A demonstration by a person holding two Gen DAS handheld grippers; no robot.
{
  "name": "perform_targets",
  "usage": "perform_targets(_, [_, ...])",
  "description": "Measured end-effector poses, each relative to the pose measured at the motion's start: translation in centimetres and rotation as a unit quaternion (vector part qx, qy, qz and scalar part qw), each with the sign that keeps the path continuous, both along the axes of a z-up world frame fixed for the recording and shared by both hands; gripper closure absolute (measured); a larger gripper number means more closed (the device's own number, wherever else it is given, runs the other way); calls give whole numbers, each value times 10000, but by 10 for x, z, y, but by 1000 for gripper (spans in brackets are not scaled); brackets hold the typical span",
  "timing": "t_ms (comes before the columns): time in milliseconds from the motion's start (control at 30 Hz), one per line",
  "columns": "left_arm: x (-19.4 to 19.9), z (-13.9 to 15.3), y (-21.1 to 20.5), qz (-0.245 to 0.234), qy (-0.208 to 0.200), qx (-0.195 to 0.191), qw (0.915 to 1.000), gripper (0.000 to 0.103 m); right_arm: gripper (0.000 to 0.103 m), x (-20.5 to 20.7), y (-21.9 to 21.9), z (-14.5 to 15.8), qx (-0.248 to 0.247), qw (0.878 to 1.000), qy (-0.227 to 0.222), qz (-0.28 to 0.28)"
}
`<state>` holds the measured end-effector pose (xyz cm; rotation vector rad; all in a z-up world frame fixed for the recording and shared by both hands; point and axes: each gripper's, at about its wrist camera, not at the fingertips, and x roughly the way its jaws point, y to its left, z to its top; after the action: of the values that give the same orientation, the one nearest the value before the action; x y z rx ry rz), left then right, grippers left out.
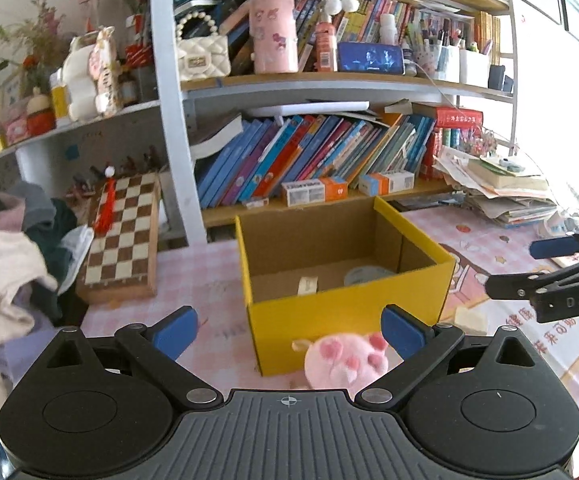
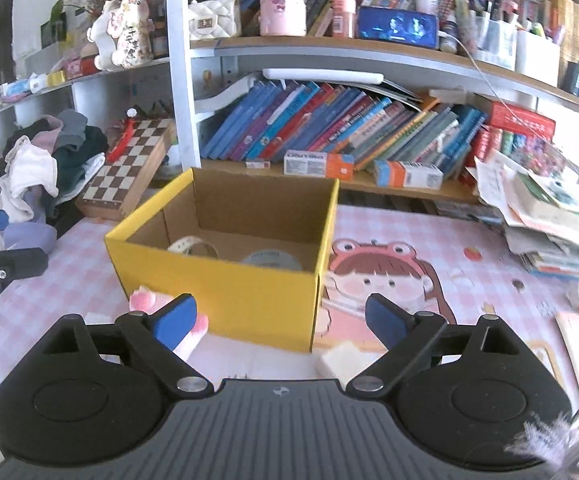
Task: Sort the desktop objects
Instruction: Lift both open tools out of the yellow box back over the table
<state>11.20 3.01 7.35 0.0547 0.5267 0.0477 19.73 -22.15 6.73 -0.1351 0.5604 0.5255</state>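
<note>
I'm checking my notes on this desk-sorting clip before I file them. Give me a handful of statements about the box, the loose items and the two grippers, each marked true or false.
1. The yellow box stands open at the top. True.
2. The pink plush toy lies inside the box. False: it lies on the desk mat, outside, against the box's front wall.
3. The left gripper is open and holds nothing. True.
4. The right gripper is clamped on the pale block. False: its jaws stand apart, with the block lying on the mat below them.
5. A roll of tape lies in the box. True.
6. The chessboard lies flat in the middle of the mat. False: it leans by the shelf.
</note>
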Motion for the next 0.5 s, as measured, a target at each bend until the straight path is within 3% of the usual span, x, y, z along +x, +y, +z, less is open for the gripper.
perform_targets(500, [-40, -39, 7, 227, 513, -189, 9982, 3, 9, -52, -6, -42, -393, 9985, 119, -372])
